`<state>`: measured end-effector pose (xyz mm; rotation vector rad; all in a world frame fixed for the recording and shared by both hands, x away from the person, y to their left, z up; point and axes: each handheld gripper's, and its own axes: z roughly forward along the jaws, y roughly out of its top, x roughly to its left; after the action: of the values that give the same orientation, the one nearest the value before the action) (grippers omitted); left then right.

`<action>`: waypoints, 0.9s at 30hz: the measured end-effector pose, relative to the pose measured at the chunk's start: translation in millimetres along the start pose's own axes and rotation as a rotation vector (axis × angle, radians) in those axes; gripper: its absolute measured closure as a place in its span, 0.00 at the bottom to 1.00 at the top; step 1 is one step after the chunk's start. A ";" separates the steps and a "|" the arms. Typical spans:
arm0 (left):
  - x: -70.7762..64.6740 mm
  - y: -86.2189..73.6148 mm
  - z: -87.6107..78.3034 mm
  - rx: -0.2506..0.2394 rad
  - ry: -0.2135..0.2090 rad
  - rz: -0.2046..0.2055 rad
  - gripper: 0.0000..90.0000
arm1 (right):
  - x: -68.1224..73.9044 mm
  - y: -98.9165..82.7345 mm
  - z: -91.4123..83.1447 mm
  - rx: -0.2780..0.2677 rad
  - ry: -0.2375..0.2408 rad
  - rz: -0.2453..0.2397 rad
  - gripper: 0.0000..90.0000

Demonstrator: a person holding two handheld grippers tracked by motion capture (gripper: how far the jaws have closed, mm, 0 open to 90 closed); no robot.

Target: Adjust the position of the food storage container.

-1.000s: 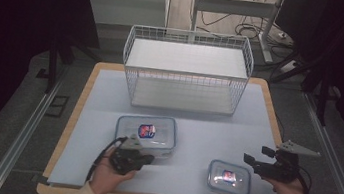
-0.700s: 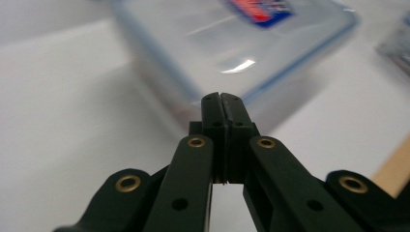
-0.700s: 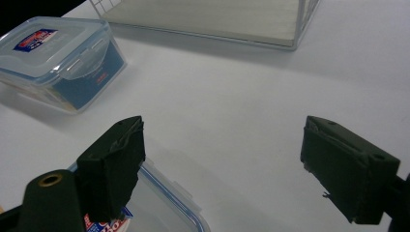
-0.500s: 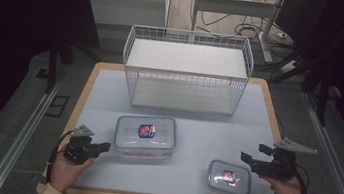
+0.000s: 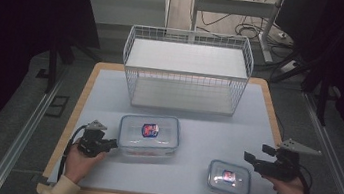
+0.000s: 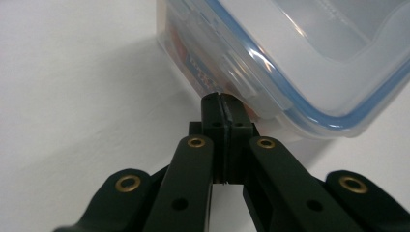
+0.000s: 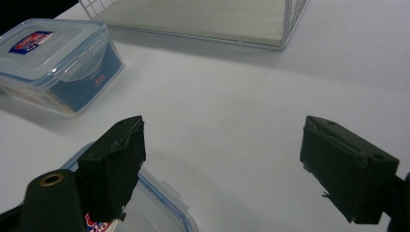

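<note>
Setting: a pale blue-grey mat (image 5: pixel 189 180) covered a wooden table (image 5: pixel 268 84) in a dark room, with cables on the floor behind.

Left gripper (image 5: pixel 112 143): held in the person's left hand (image 5: pixel 82 161) at the near left of the mat. Its jaws were closed flat against each other with nothing between them, as the left gripper view showed (image 6: pixel 223 104). The tips rested against the left side wall of the large container (image 5: pixel 150 135), just under the lid's rim.

Large container (image 6: pixel 290 63): clear plastic, rectangular, blue-sealed lid with a red and blue label on top. It lay flat near the middle of the mat, in front of the basket.

Right gripper (image 5: pixel 255 161): held in the person's right hand (image 5: pixel 293 193) at the near right, jaws spread wide and empty (image 7: pixel 222 164). It sat just right of the small container (image 5: pixel 229 177); whether the lower jaw touched the lid could not be told.

Small container (image 7: pixel 145 212): same make, smaller, flat on the mat, well apart from the large one.

White wire basket (image 5: pixel 187 71): upright at the far side of the mat, open at the top, holding nothing visible.
</note>
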<state>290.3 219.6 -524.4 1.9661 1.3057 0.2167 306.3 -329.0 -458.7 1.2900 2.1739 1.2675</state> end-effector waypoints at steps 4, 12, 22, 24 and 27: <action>-6.5 10.5 11.1 0.009 -0.008 0.017 1.00 | 0.3 0.1 0.9 0.003 0.001 -0.004 0.18; -21.2 27.0 28.8 0.026 -0.024 0.053 1.00 | -0.5 -0.2 0.2 0.004 -0.001 -0.001 0.18; -34.1 46.4 52.3 0.026 -0.057 0.057 1.00 | 0.5 -0.9 1.3 0.010 0.003 -0.004 0.18; -35.3 48.3 54.4 0.027 -0.059 0.062 1.00 | 0.4 -0.8 1.1 0.011 0.004 -0.004 0.18; -37.5 51.2 58.1 0.022 -0.064 0.056 1.00 | 0.6 -1.1 1.4 0.013 0.004 -0.004 0.18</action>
<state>339.6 149.2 -521.6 2.0135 1.2177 0.1660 306.3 -327.9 -460.4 1.2889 2.1892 1.2577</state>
